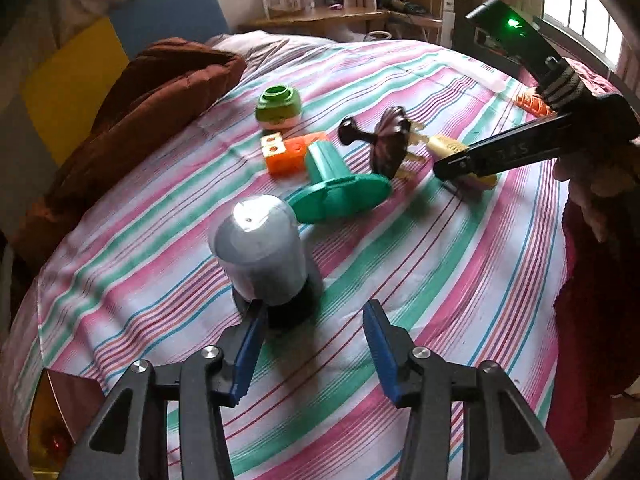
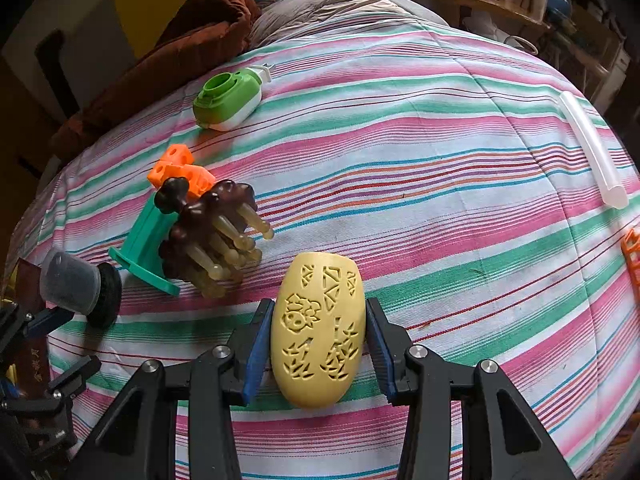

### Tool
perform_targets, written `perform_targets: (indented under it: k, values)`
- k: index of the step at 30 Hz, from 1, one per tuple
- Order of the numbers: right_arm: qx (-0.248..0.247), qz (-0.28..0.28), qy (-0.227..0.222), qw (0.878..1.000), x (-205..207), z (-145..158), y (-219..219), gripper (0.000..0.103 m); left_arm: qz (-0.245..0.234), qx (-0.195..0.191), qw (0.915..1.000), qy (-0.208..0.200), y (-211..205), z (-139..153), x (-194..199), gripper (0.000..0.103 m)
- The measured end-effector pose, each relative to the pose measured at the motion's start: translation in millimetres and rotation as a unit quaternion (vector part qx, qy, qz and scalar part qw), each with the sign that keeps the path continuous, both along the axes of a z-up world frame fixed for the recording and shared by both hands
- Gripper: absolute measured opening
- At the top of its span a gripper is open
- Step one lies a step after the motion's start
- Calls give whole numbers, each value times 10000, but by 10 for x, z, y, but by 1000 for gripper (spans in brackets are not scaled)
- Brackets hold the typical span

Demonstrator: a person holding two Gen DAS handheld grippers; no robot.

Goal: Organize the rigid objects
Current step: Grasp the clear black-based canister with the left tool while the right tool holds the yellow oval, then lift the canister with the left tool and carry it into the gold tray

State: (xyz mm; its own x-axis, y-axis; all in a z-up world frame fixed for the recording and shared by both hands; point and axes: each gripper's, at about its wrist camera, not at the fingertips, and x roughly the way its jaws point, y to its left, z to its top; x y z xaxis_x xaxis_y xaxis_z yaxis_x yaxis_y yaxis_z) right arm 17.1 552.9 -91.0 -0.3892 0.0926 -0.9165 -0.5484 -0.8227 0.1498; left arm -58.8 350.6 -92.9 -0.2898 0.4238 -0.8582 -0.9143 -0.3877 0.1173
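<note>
Nearest the right wrist camera, the right gripper (image 2: 318, 334) has its jaws partly closed on a yellow carved egg-shaped case (image 2: 319, 330), blue pads pressed to both of its long sides, the case resting on the striped bedspread (image 2: 440, 184). The left gripper (image 1: 316, 354) stands with its jaws apart and nothing between them; its left pad sits just beside the black base of a grey capped bottle (image 1: 262, 250), whether touching cannot be told. Taking the yellow case as the landmark: the bedspread runs widest beyond it and to its right, a broad bare stretch reaching to the far rounded edge of the bed, and more bare cloth lies on its near side. A brown quilt (image 2: 180, 52) is heaped along the far left edge of the bed, well apart from the case. A long clear tube (image 2: 592, 148) lies far right of the case, close to the right edge of the bed. Left of the case, the things crowd together: a teal funnel-shaped piece (image 2: 142, 240) lies on its side, a dark brown massager with pale prongs (image 2: 212, 236) leans against it, nearest the case, and orange blocks (image 2: 180, 172) sit just behind both. The grey bottle stands further left, near the left edge. A green and white plug-in device (image 2: 228, 98) lies beyond the cluster, apart from it. A small orange piece (image 2: 632, 256) shows at the right edge of the view.
</note>
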Motion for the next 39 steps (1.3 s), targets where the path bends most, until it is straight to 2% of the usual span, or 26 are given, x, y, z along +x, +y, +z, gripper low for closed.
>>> perform_targets:
  k: [3,5,9,11,17,19,20,21,27,32,39]
  values:
    - [-1,0,1,10000,0,0,1,46,166,-18,9998,130,45,-18,67,50]
    - [0,1,-1,10000,0,0,1,46,490,57,9988,71,31,-20,1,50]
    - [4,4,-5,10000,1,1,1,46,1394,418,9892,-194,-61,37,-201,50]
    - [19,13,-17,10000,6,3,2,46,1636,541,9850,-126,-75,60,-256,51]
    - [6,5,-2,10000,2,-3,7,46,1523,551,9868,20,64,30,-290,51]
    - [-3,0,6,10000,8,-2,11,45,1512,595,9867,-61,74,17,-279,50]
    - [4,6,1,10000,18,-3,11,45,1502,644,9865,-101,78,11,-276,50]
    - [12,7,-1,10000,17,0,12,45,1486,699,9864,-90,83,21,-254,44]
    - [-168,-144,142,9997,-8,-18,61,45,1315,792,9881,66,57,60,-197,43]
    - [-152,-232,185,9994,4,1,80,45,1620,1030,9812,-188,-115,85,-191,43]
    - [-276,-382,415,9980,17,32,123,45,1792,1466,9716,-495,-407,178,18,43]
